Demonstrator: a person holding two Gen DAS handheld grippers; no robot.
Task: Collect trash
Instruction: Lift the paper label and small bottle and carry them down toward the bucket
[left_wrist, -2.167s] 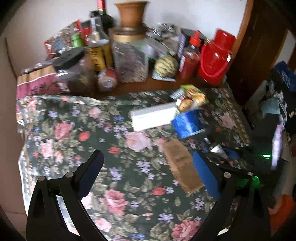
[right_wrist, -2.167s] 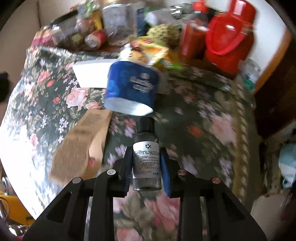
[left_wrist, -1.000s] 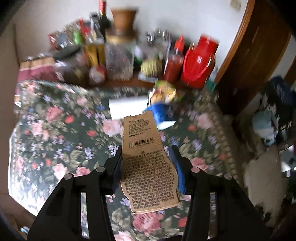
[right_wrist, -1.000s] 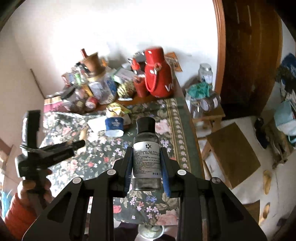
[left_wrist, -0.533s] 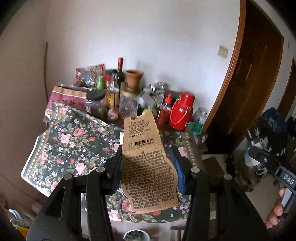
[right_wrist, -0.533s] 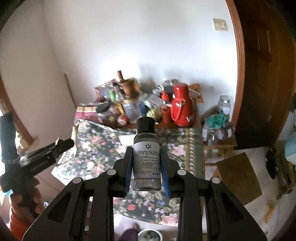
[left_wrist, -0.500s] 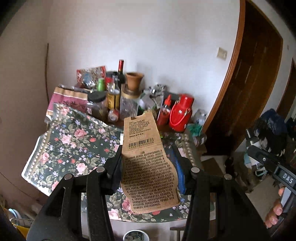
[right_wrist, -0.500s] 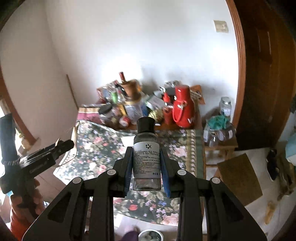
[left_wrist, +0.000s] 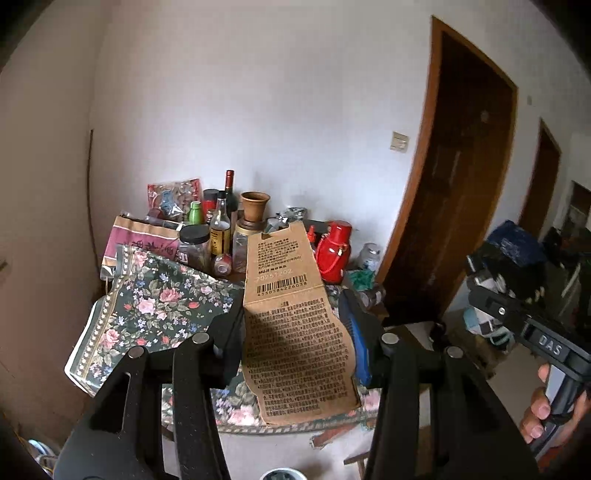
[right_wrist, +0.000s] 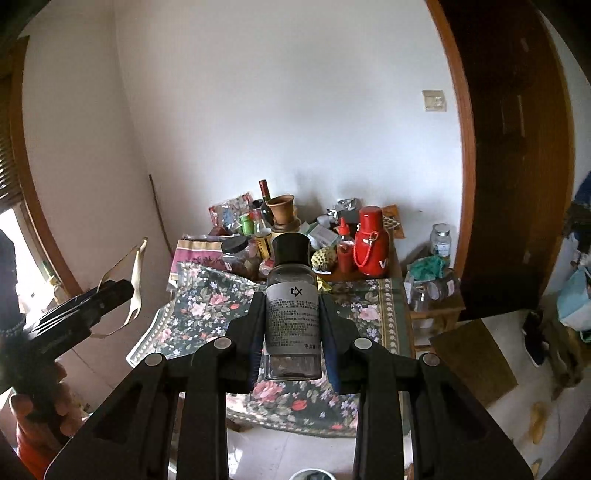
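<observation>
My left gripper (left_wrist: 293, 325) is shut on a flattened brown cardboard box (left_wrist: 295, 332) with a barcode, held upright well back from the table. My right gripper (right_wrist: 292, 325) is shut on a small dark bottle (right_wrist: 292, 314) with a black cap and a grey label, also held upright. The right gripper's body and the hand on its handle (left_wrist: 546, 406) show at the right edge of the left wrist view. In the right wrist view the left gripper's body (right_wrist: 66, 325) shows at the left edge. A white round rim (right_wrist: 312, 474) peeks in at the bottom edge.
The table with a floral cloth (right_wrist: 207, 306) stands against the white wall, crowded at the back with bottles, jars, a clay pot (right_wrist: 281, 206) and a red flask (right_wrist: 371, 240). A brown door (right_wrist: 517, 147) is at the right. A small stool with jars (right_wrist: 436, 288) and a brown mat (right_wrist: 476, 358) lie beside the table.
Both grippers have lifted and pulled back from the table, so it looks smaller and farther; more wall and door show. The box and the bottle stay gripped.
</observation>
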